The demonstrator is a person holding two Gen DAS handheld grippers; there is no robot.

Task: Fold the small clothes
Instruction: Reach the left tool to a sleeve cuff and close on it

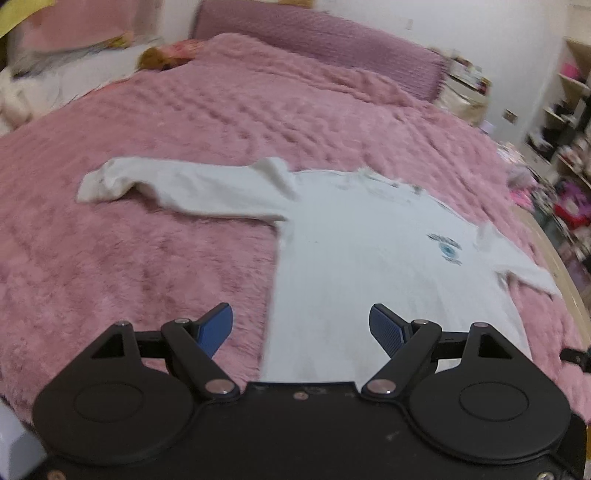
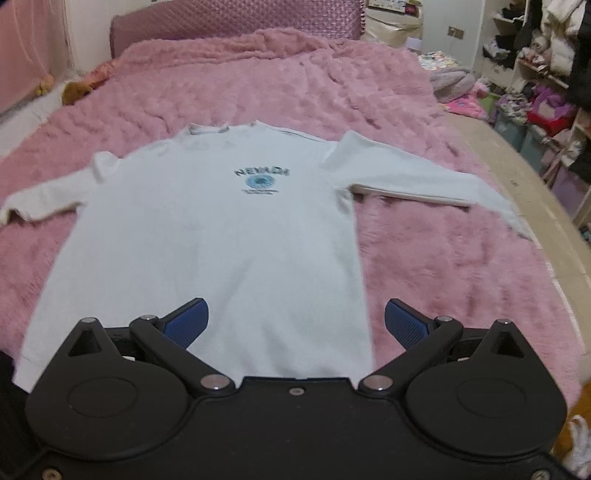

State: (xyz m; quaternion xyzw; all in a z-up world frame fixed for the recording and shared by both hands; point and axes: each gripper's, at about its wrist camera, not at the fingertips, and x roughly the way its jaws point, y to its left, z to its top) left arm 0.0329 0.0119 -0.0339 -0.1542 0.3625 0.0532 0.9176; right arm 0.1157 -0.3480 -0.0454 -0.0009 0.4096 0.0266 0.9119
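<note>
Shirt: lay flat on the bed, hem nearest, collar far, sleeves out sideways.
Left tool: wide open, empty, over the hem's left edge.
Right tool: wide open, empty, over the hem's right corner.

One white long-sleeved shirt lies on the bed, with two sleeves spread out from it and one blue printed emblem on its chest. One pink fluffy blanket covers the bed under the shirt. One purple headboard stands beyond the shirt's collar. Two hand-held grippers are in view, the left hand-held gripper and the right hand-held gripper, each with two blue fingers spread wide near the shirt's hem.
</note>
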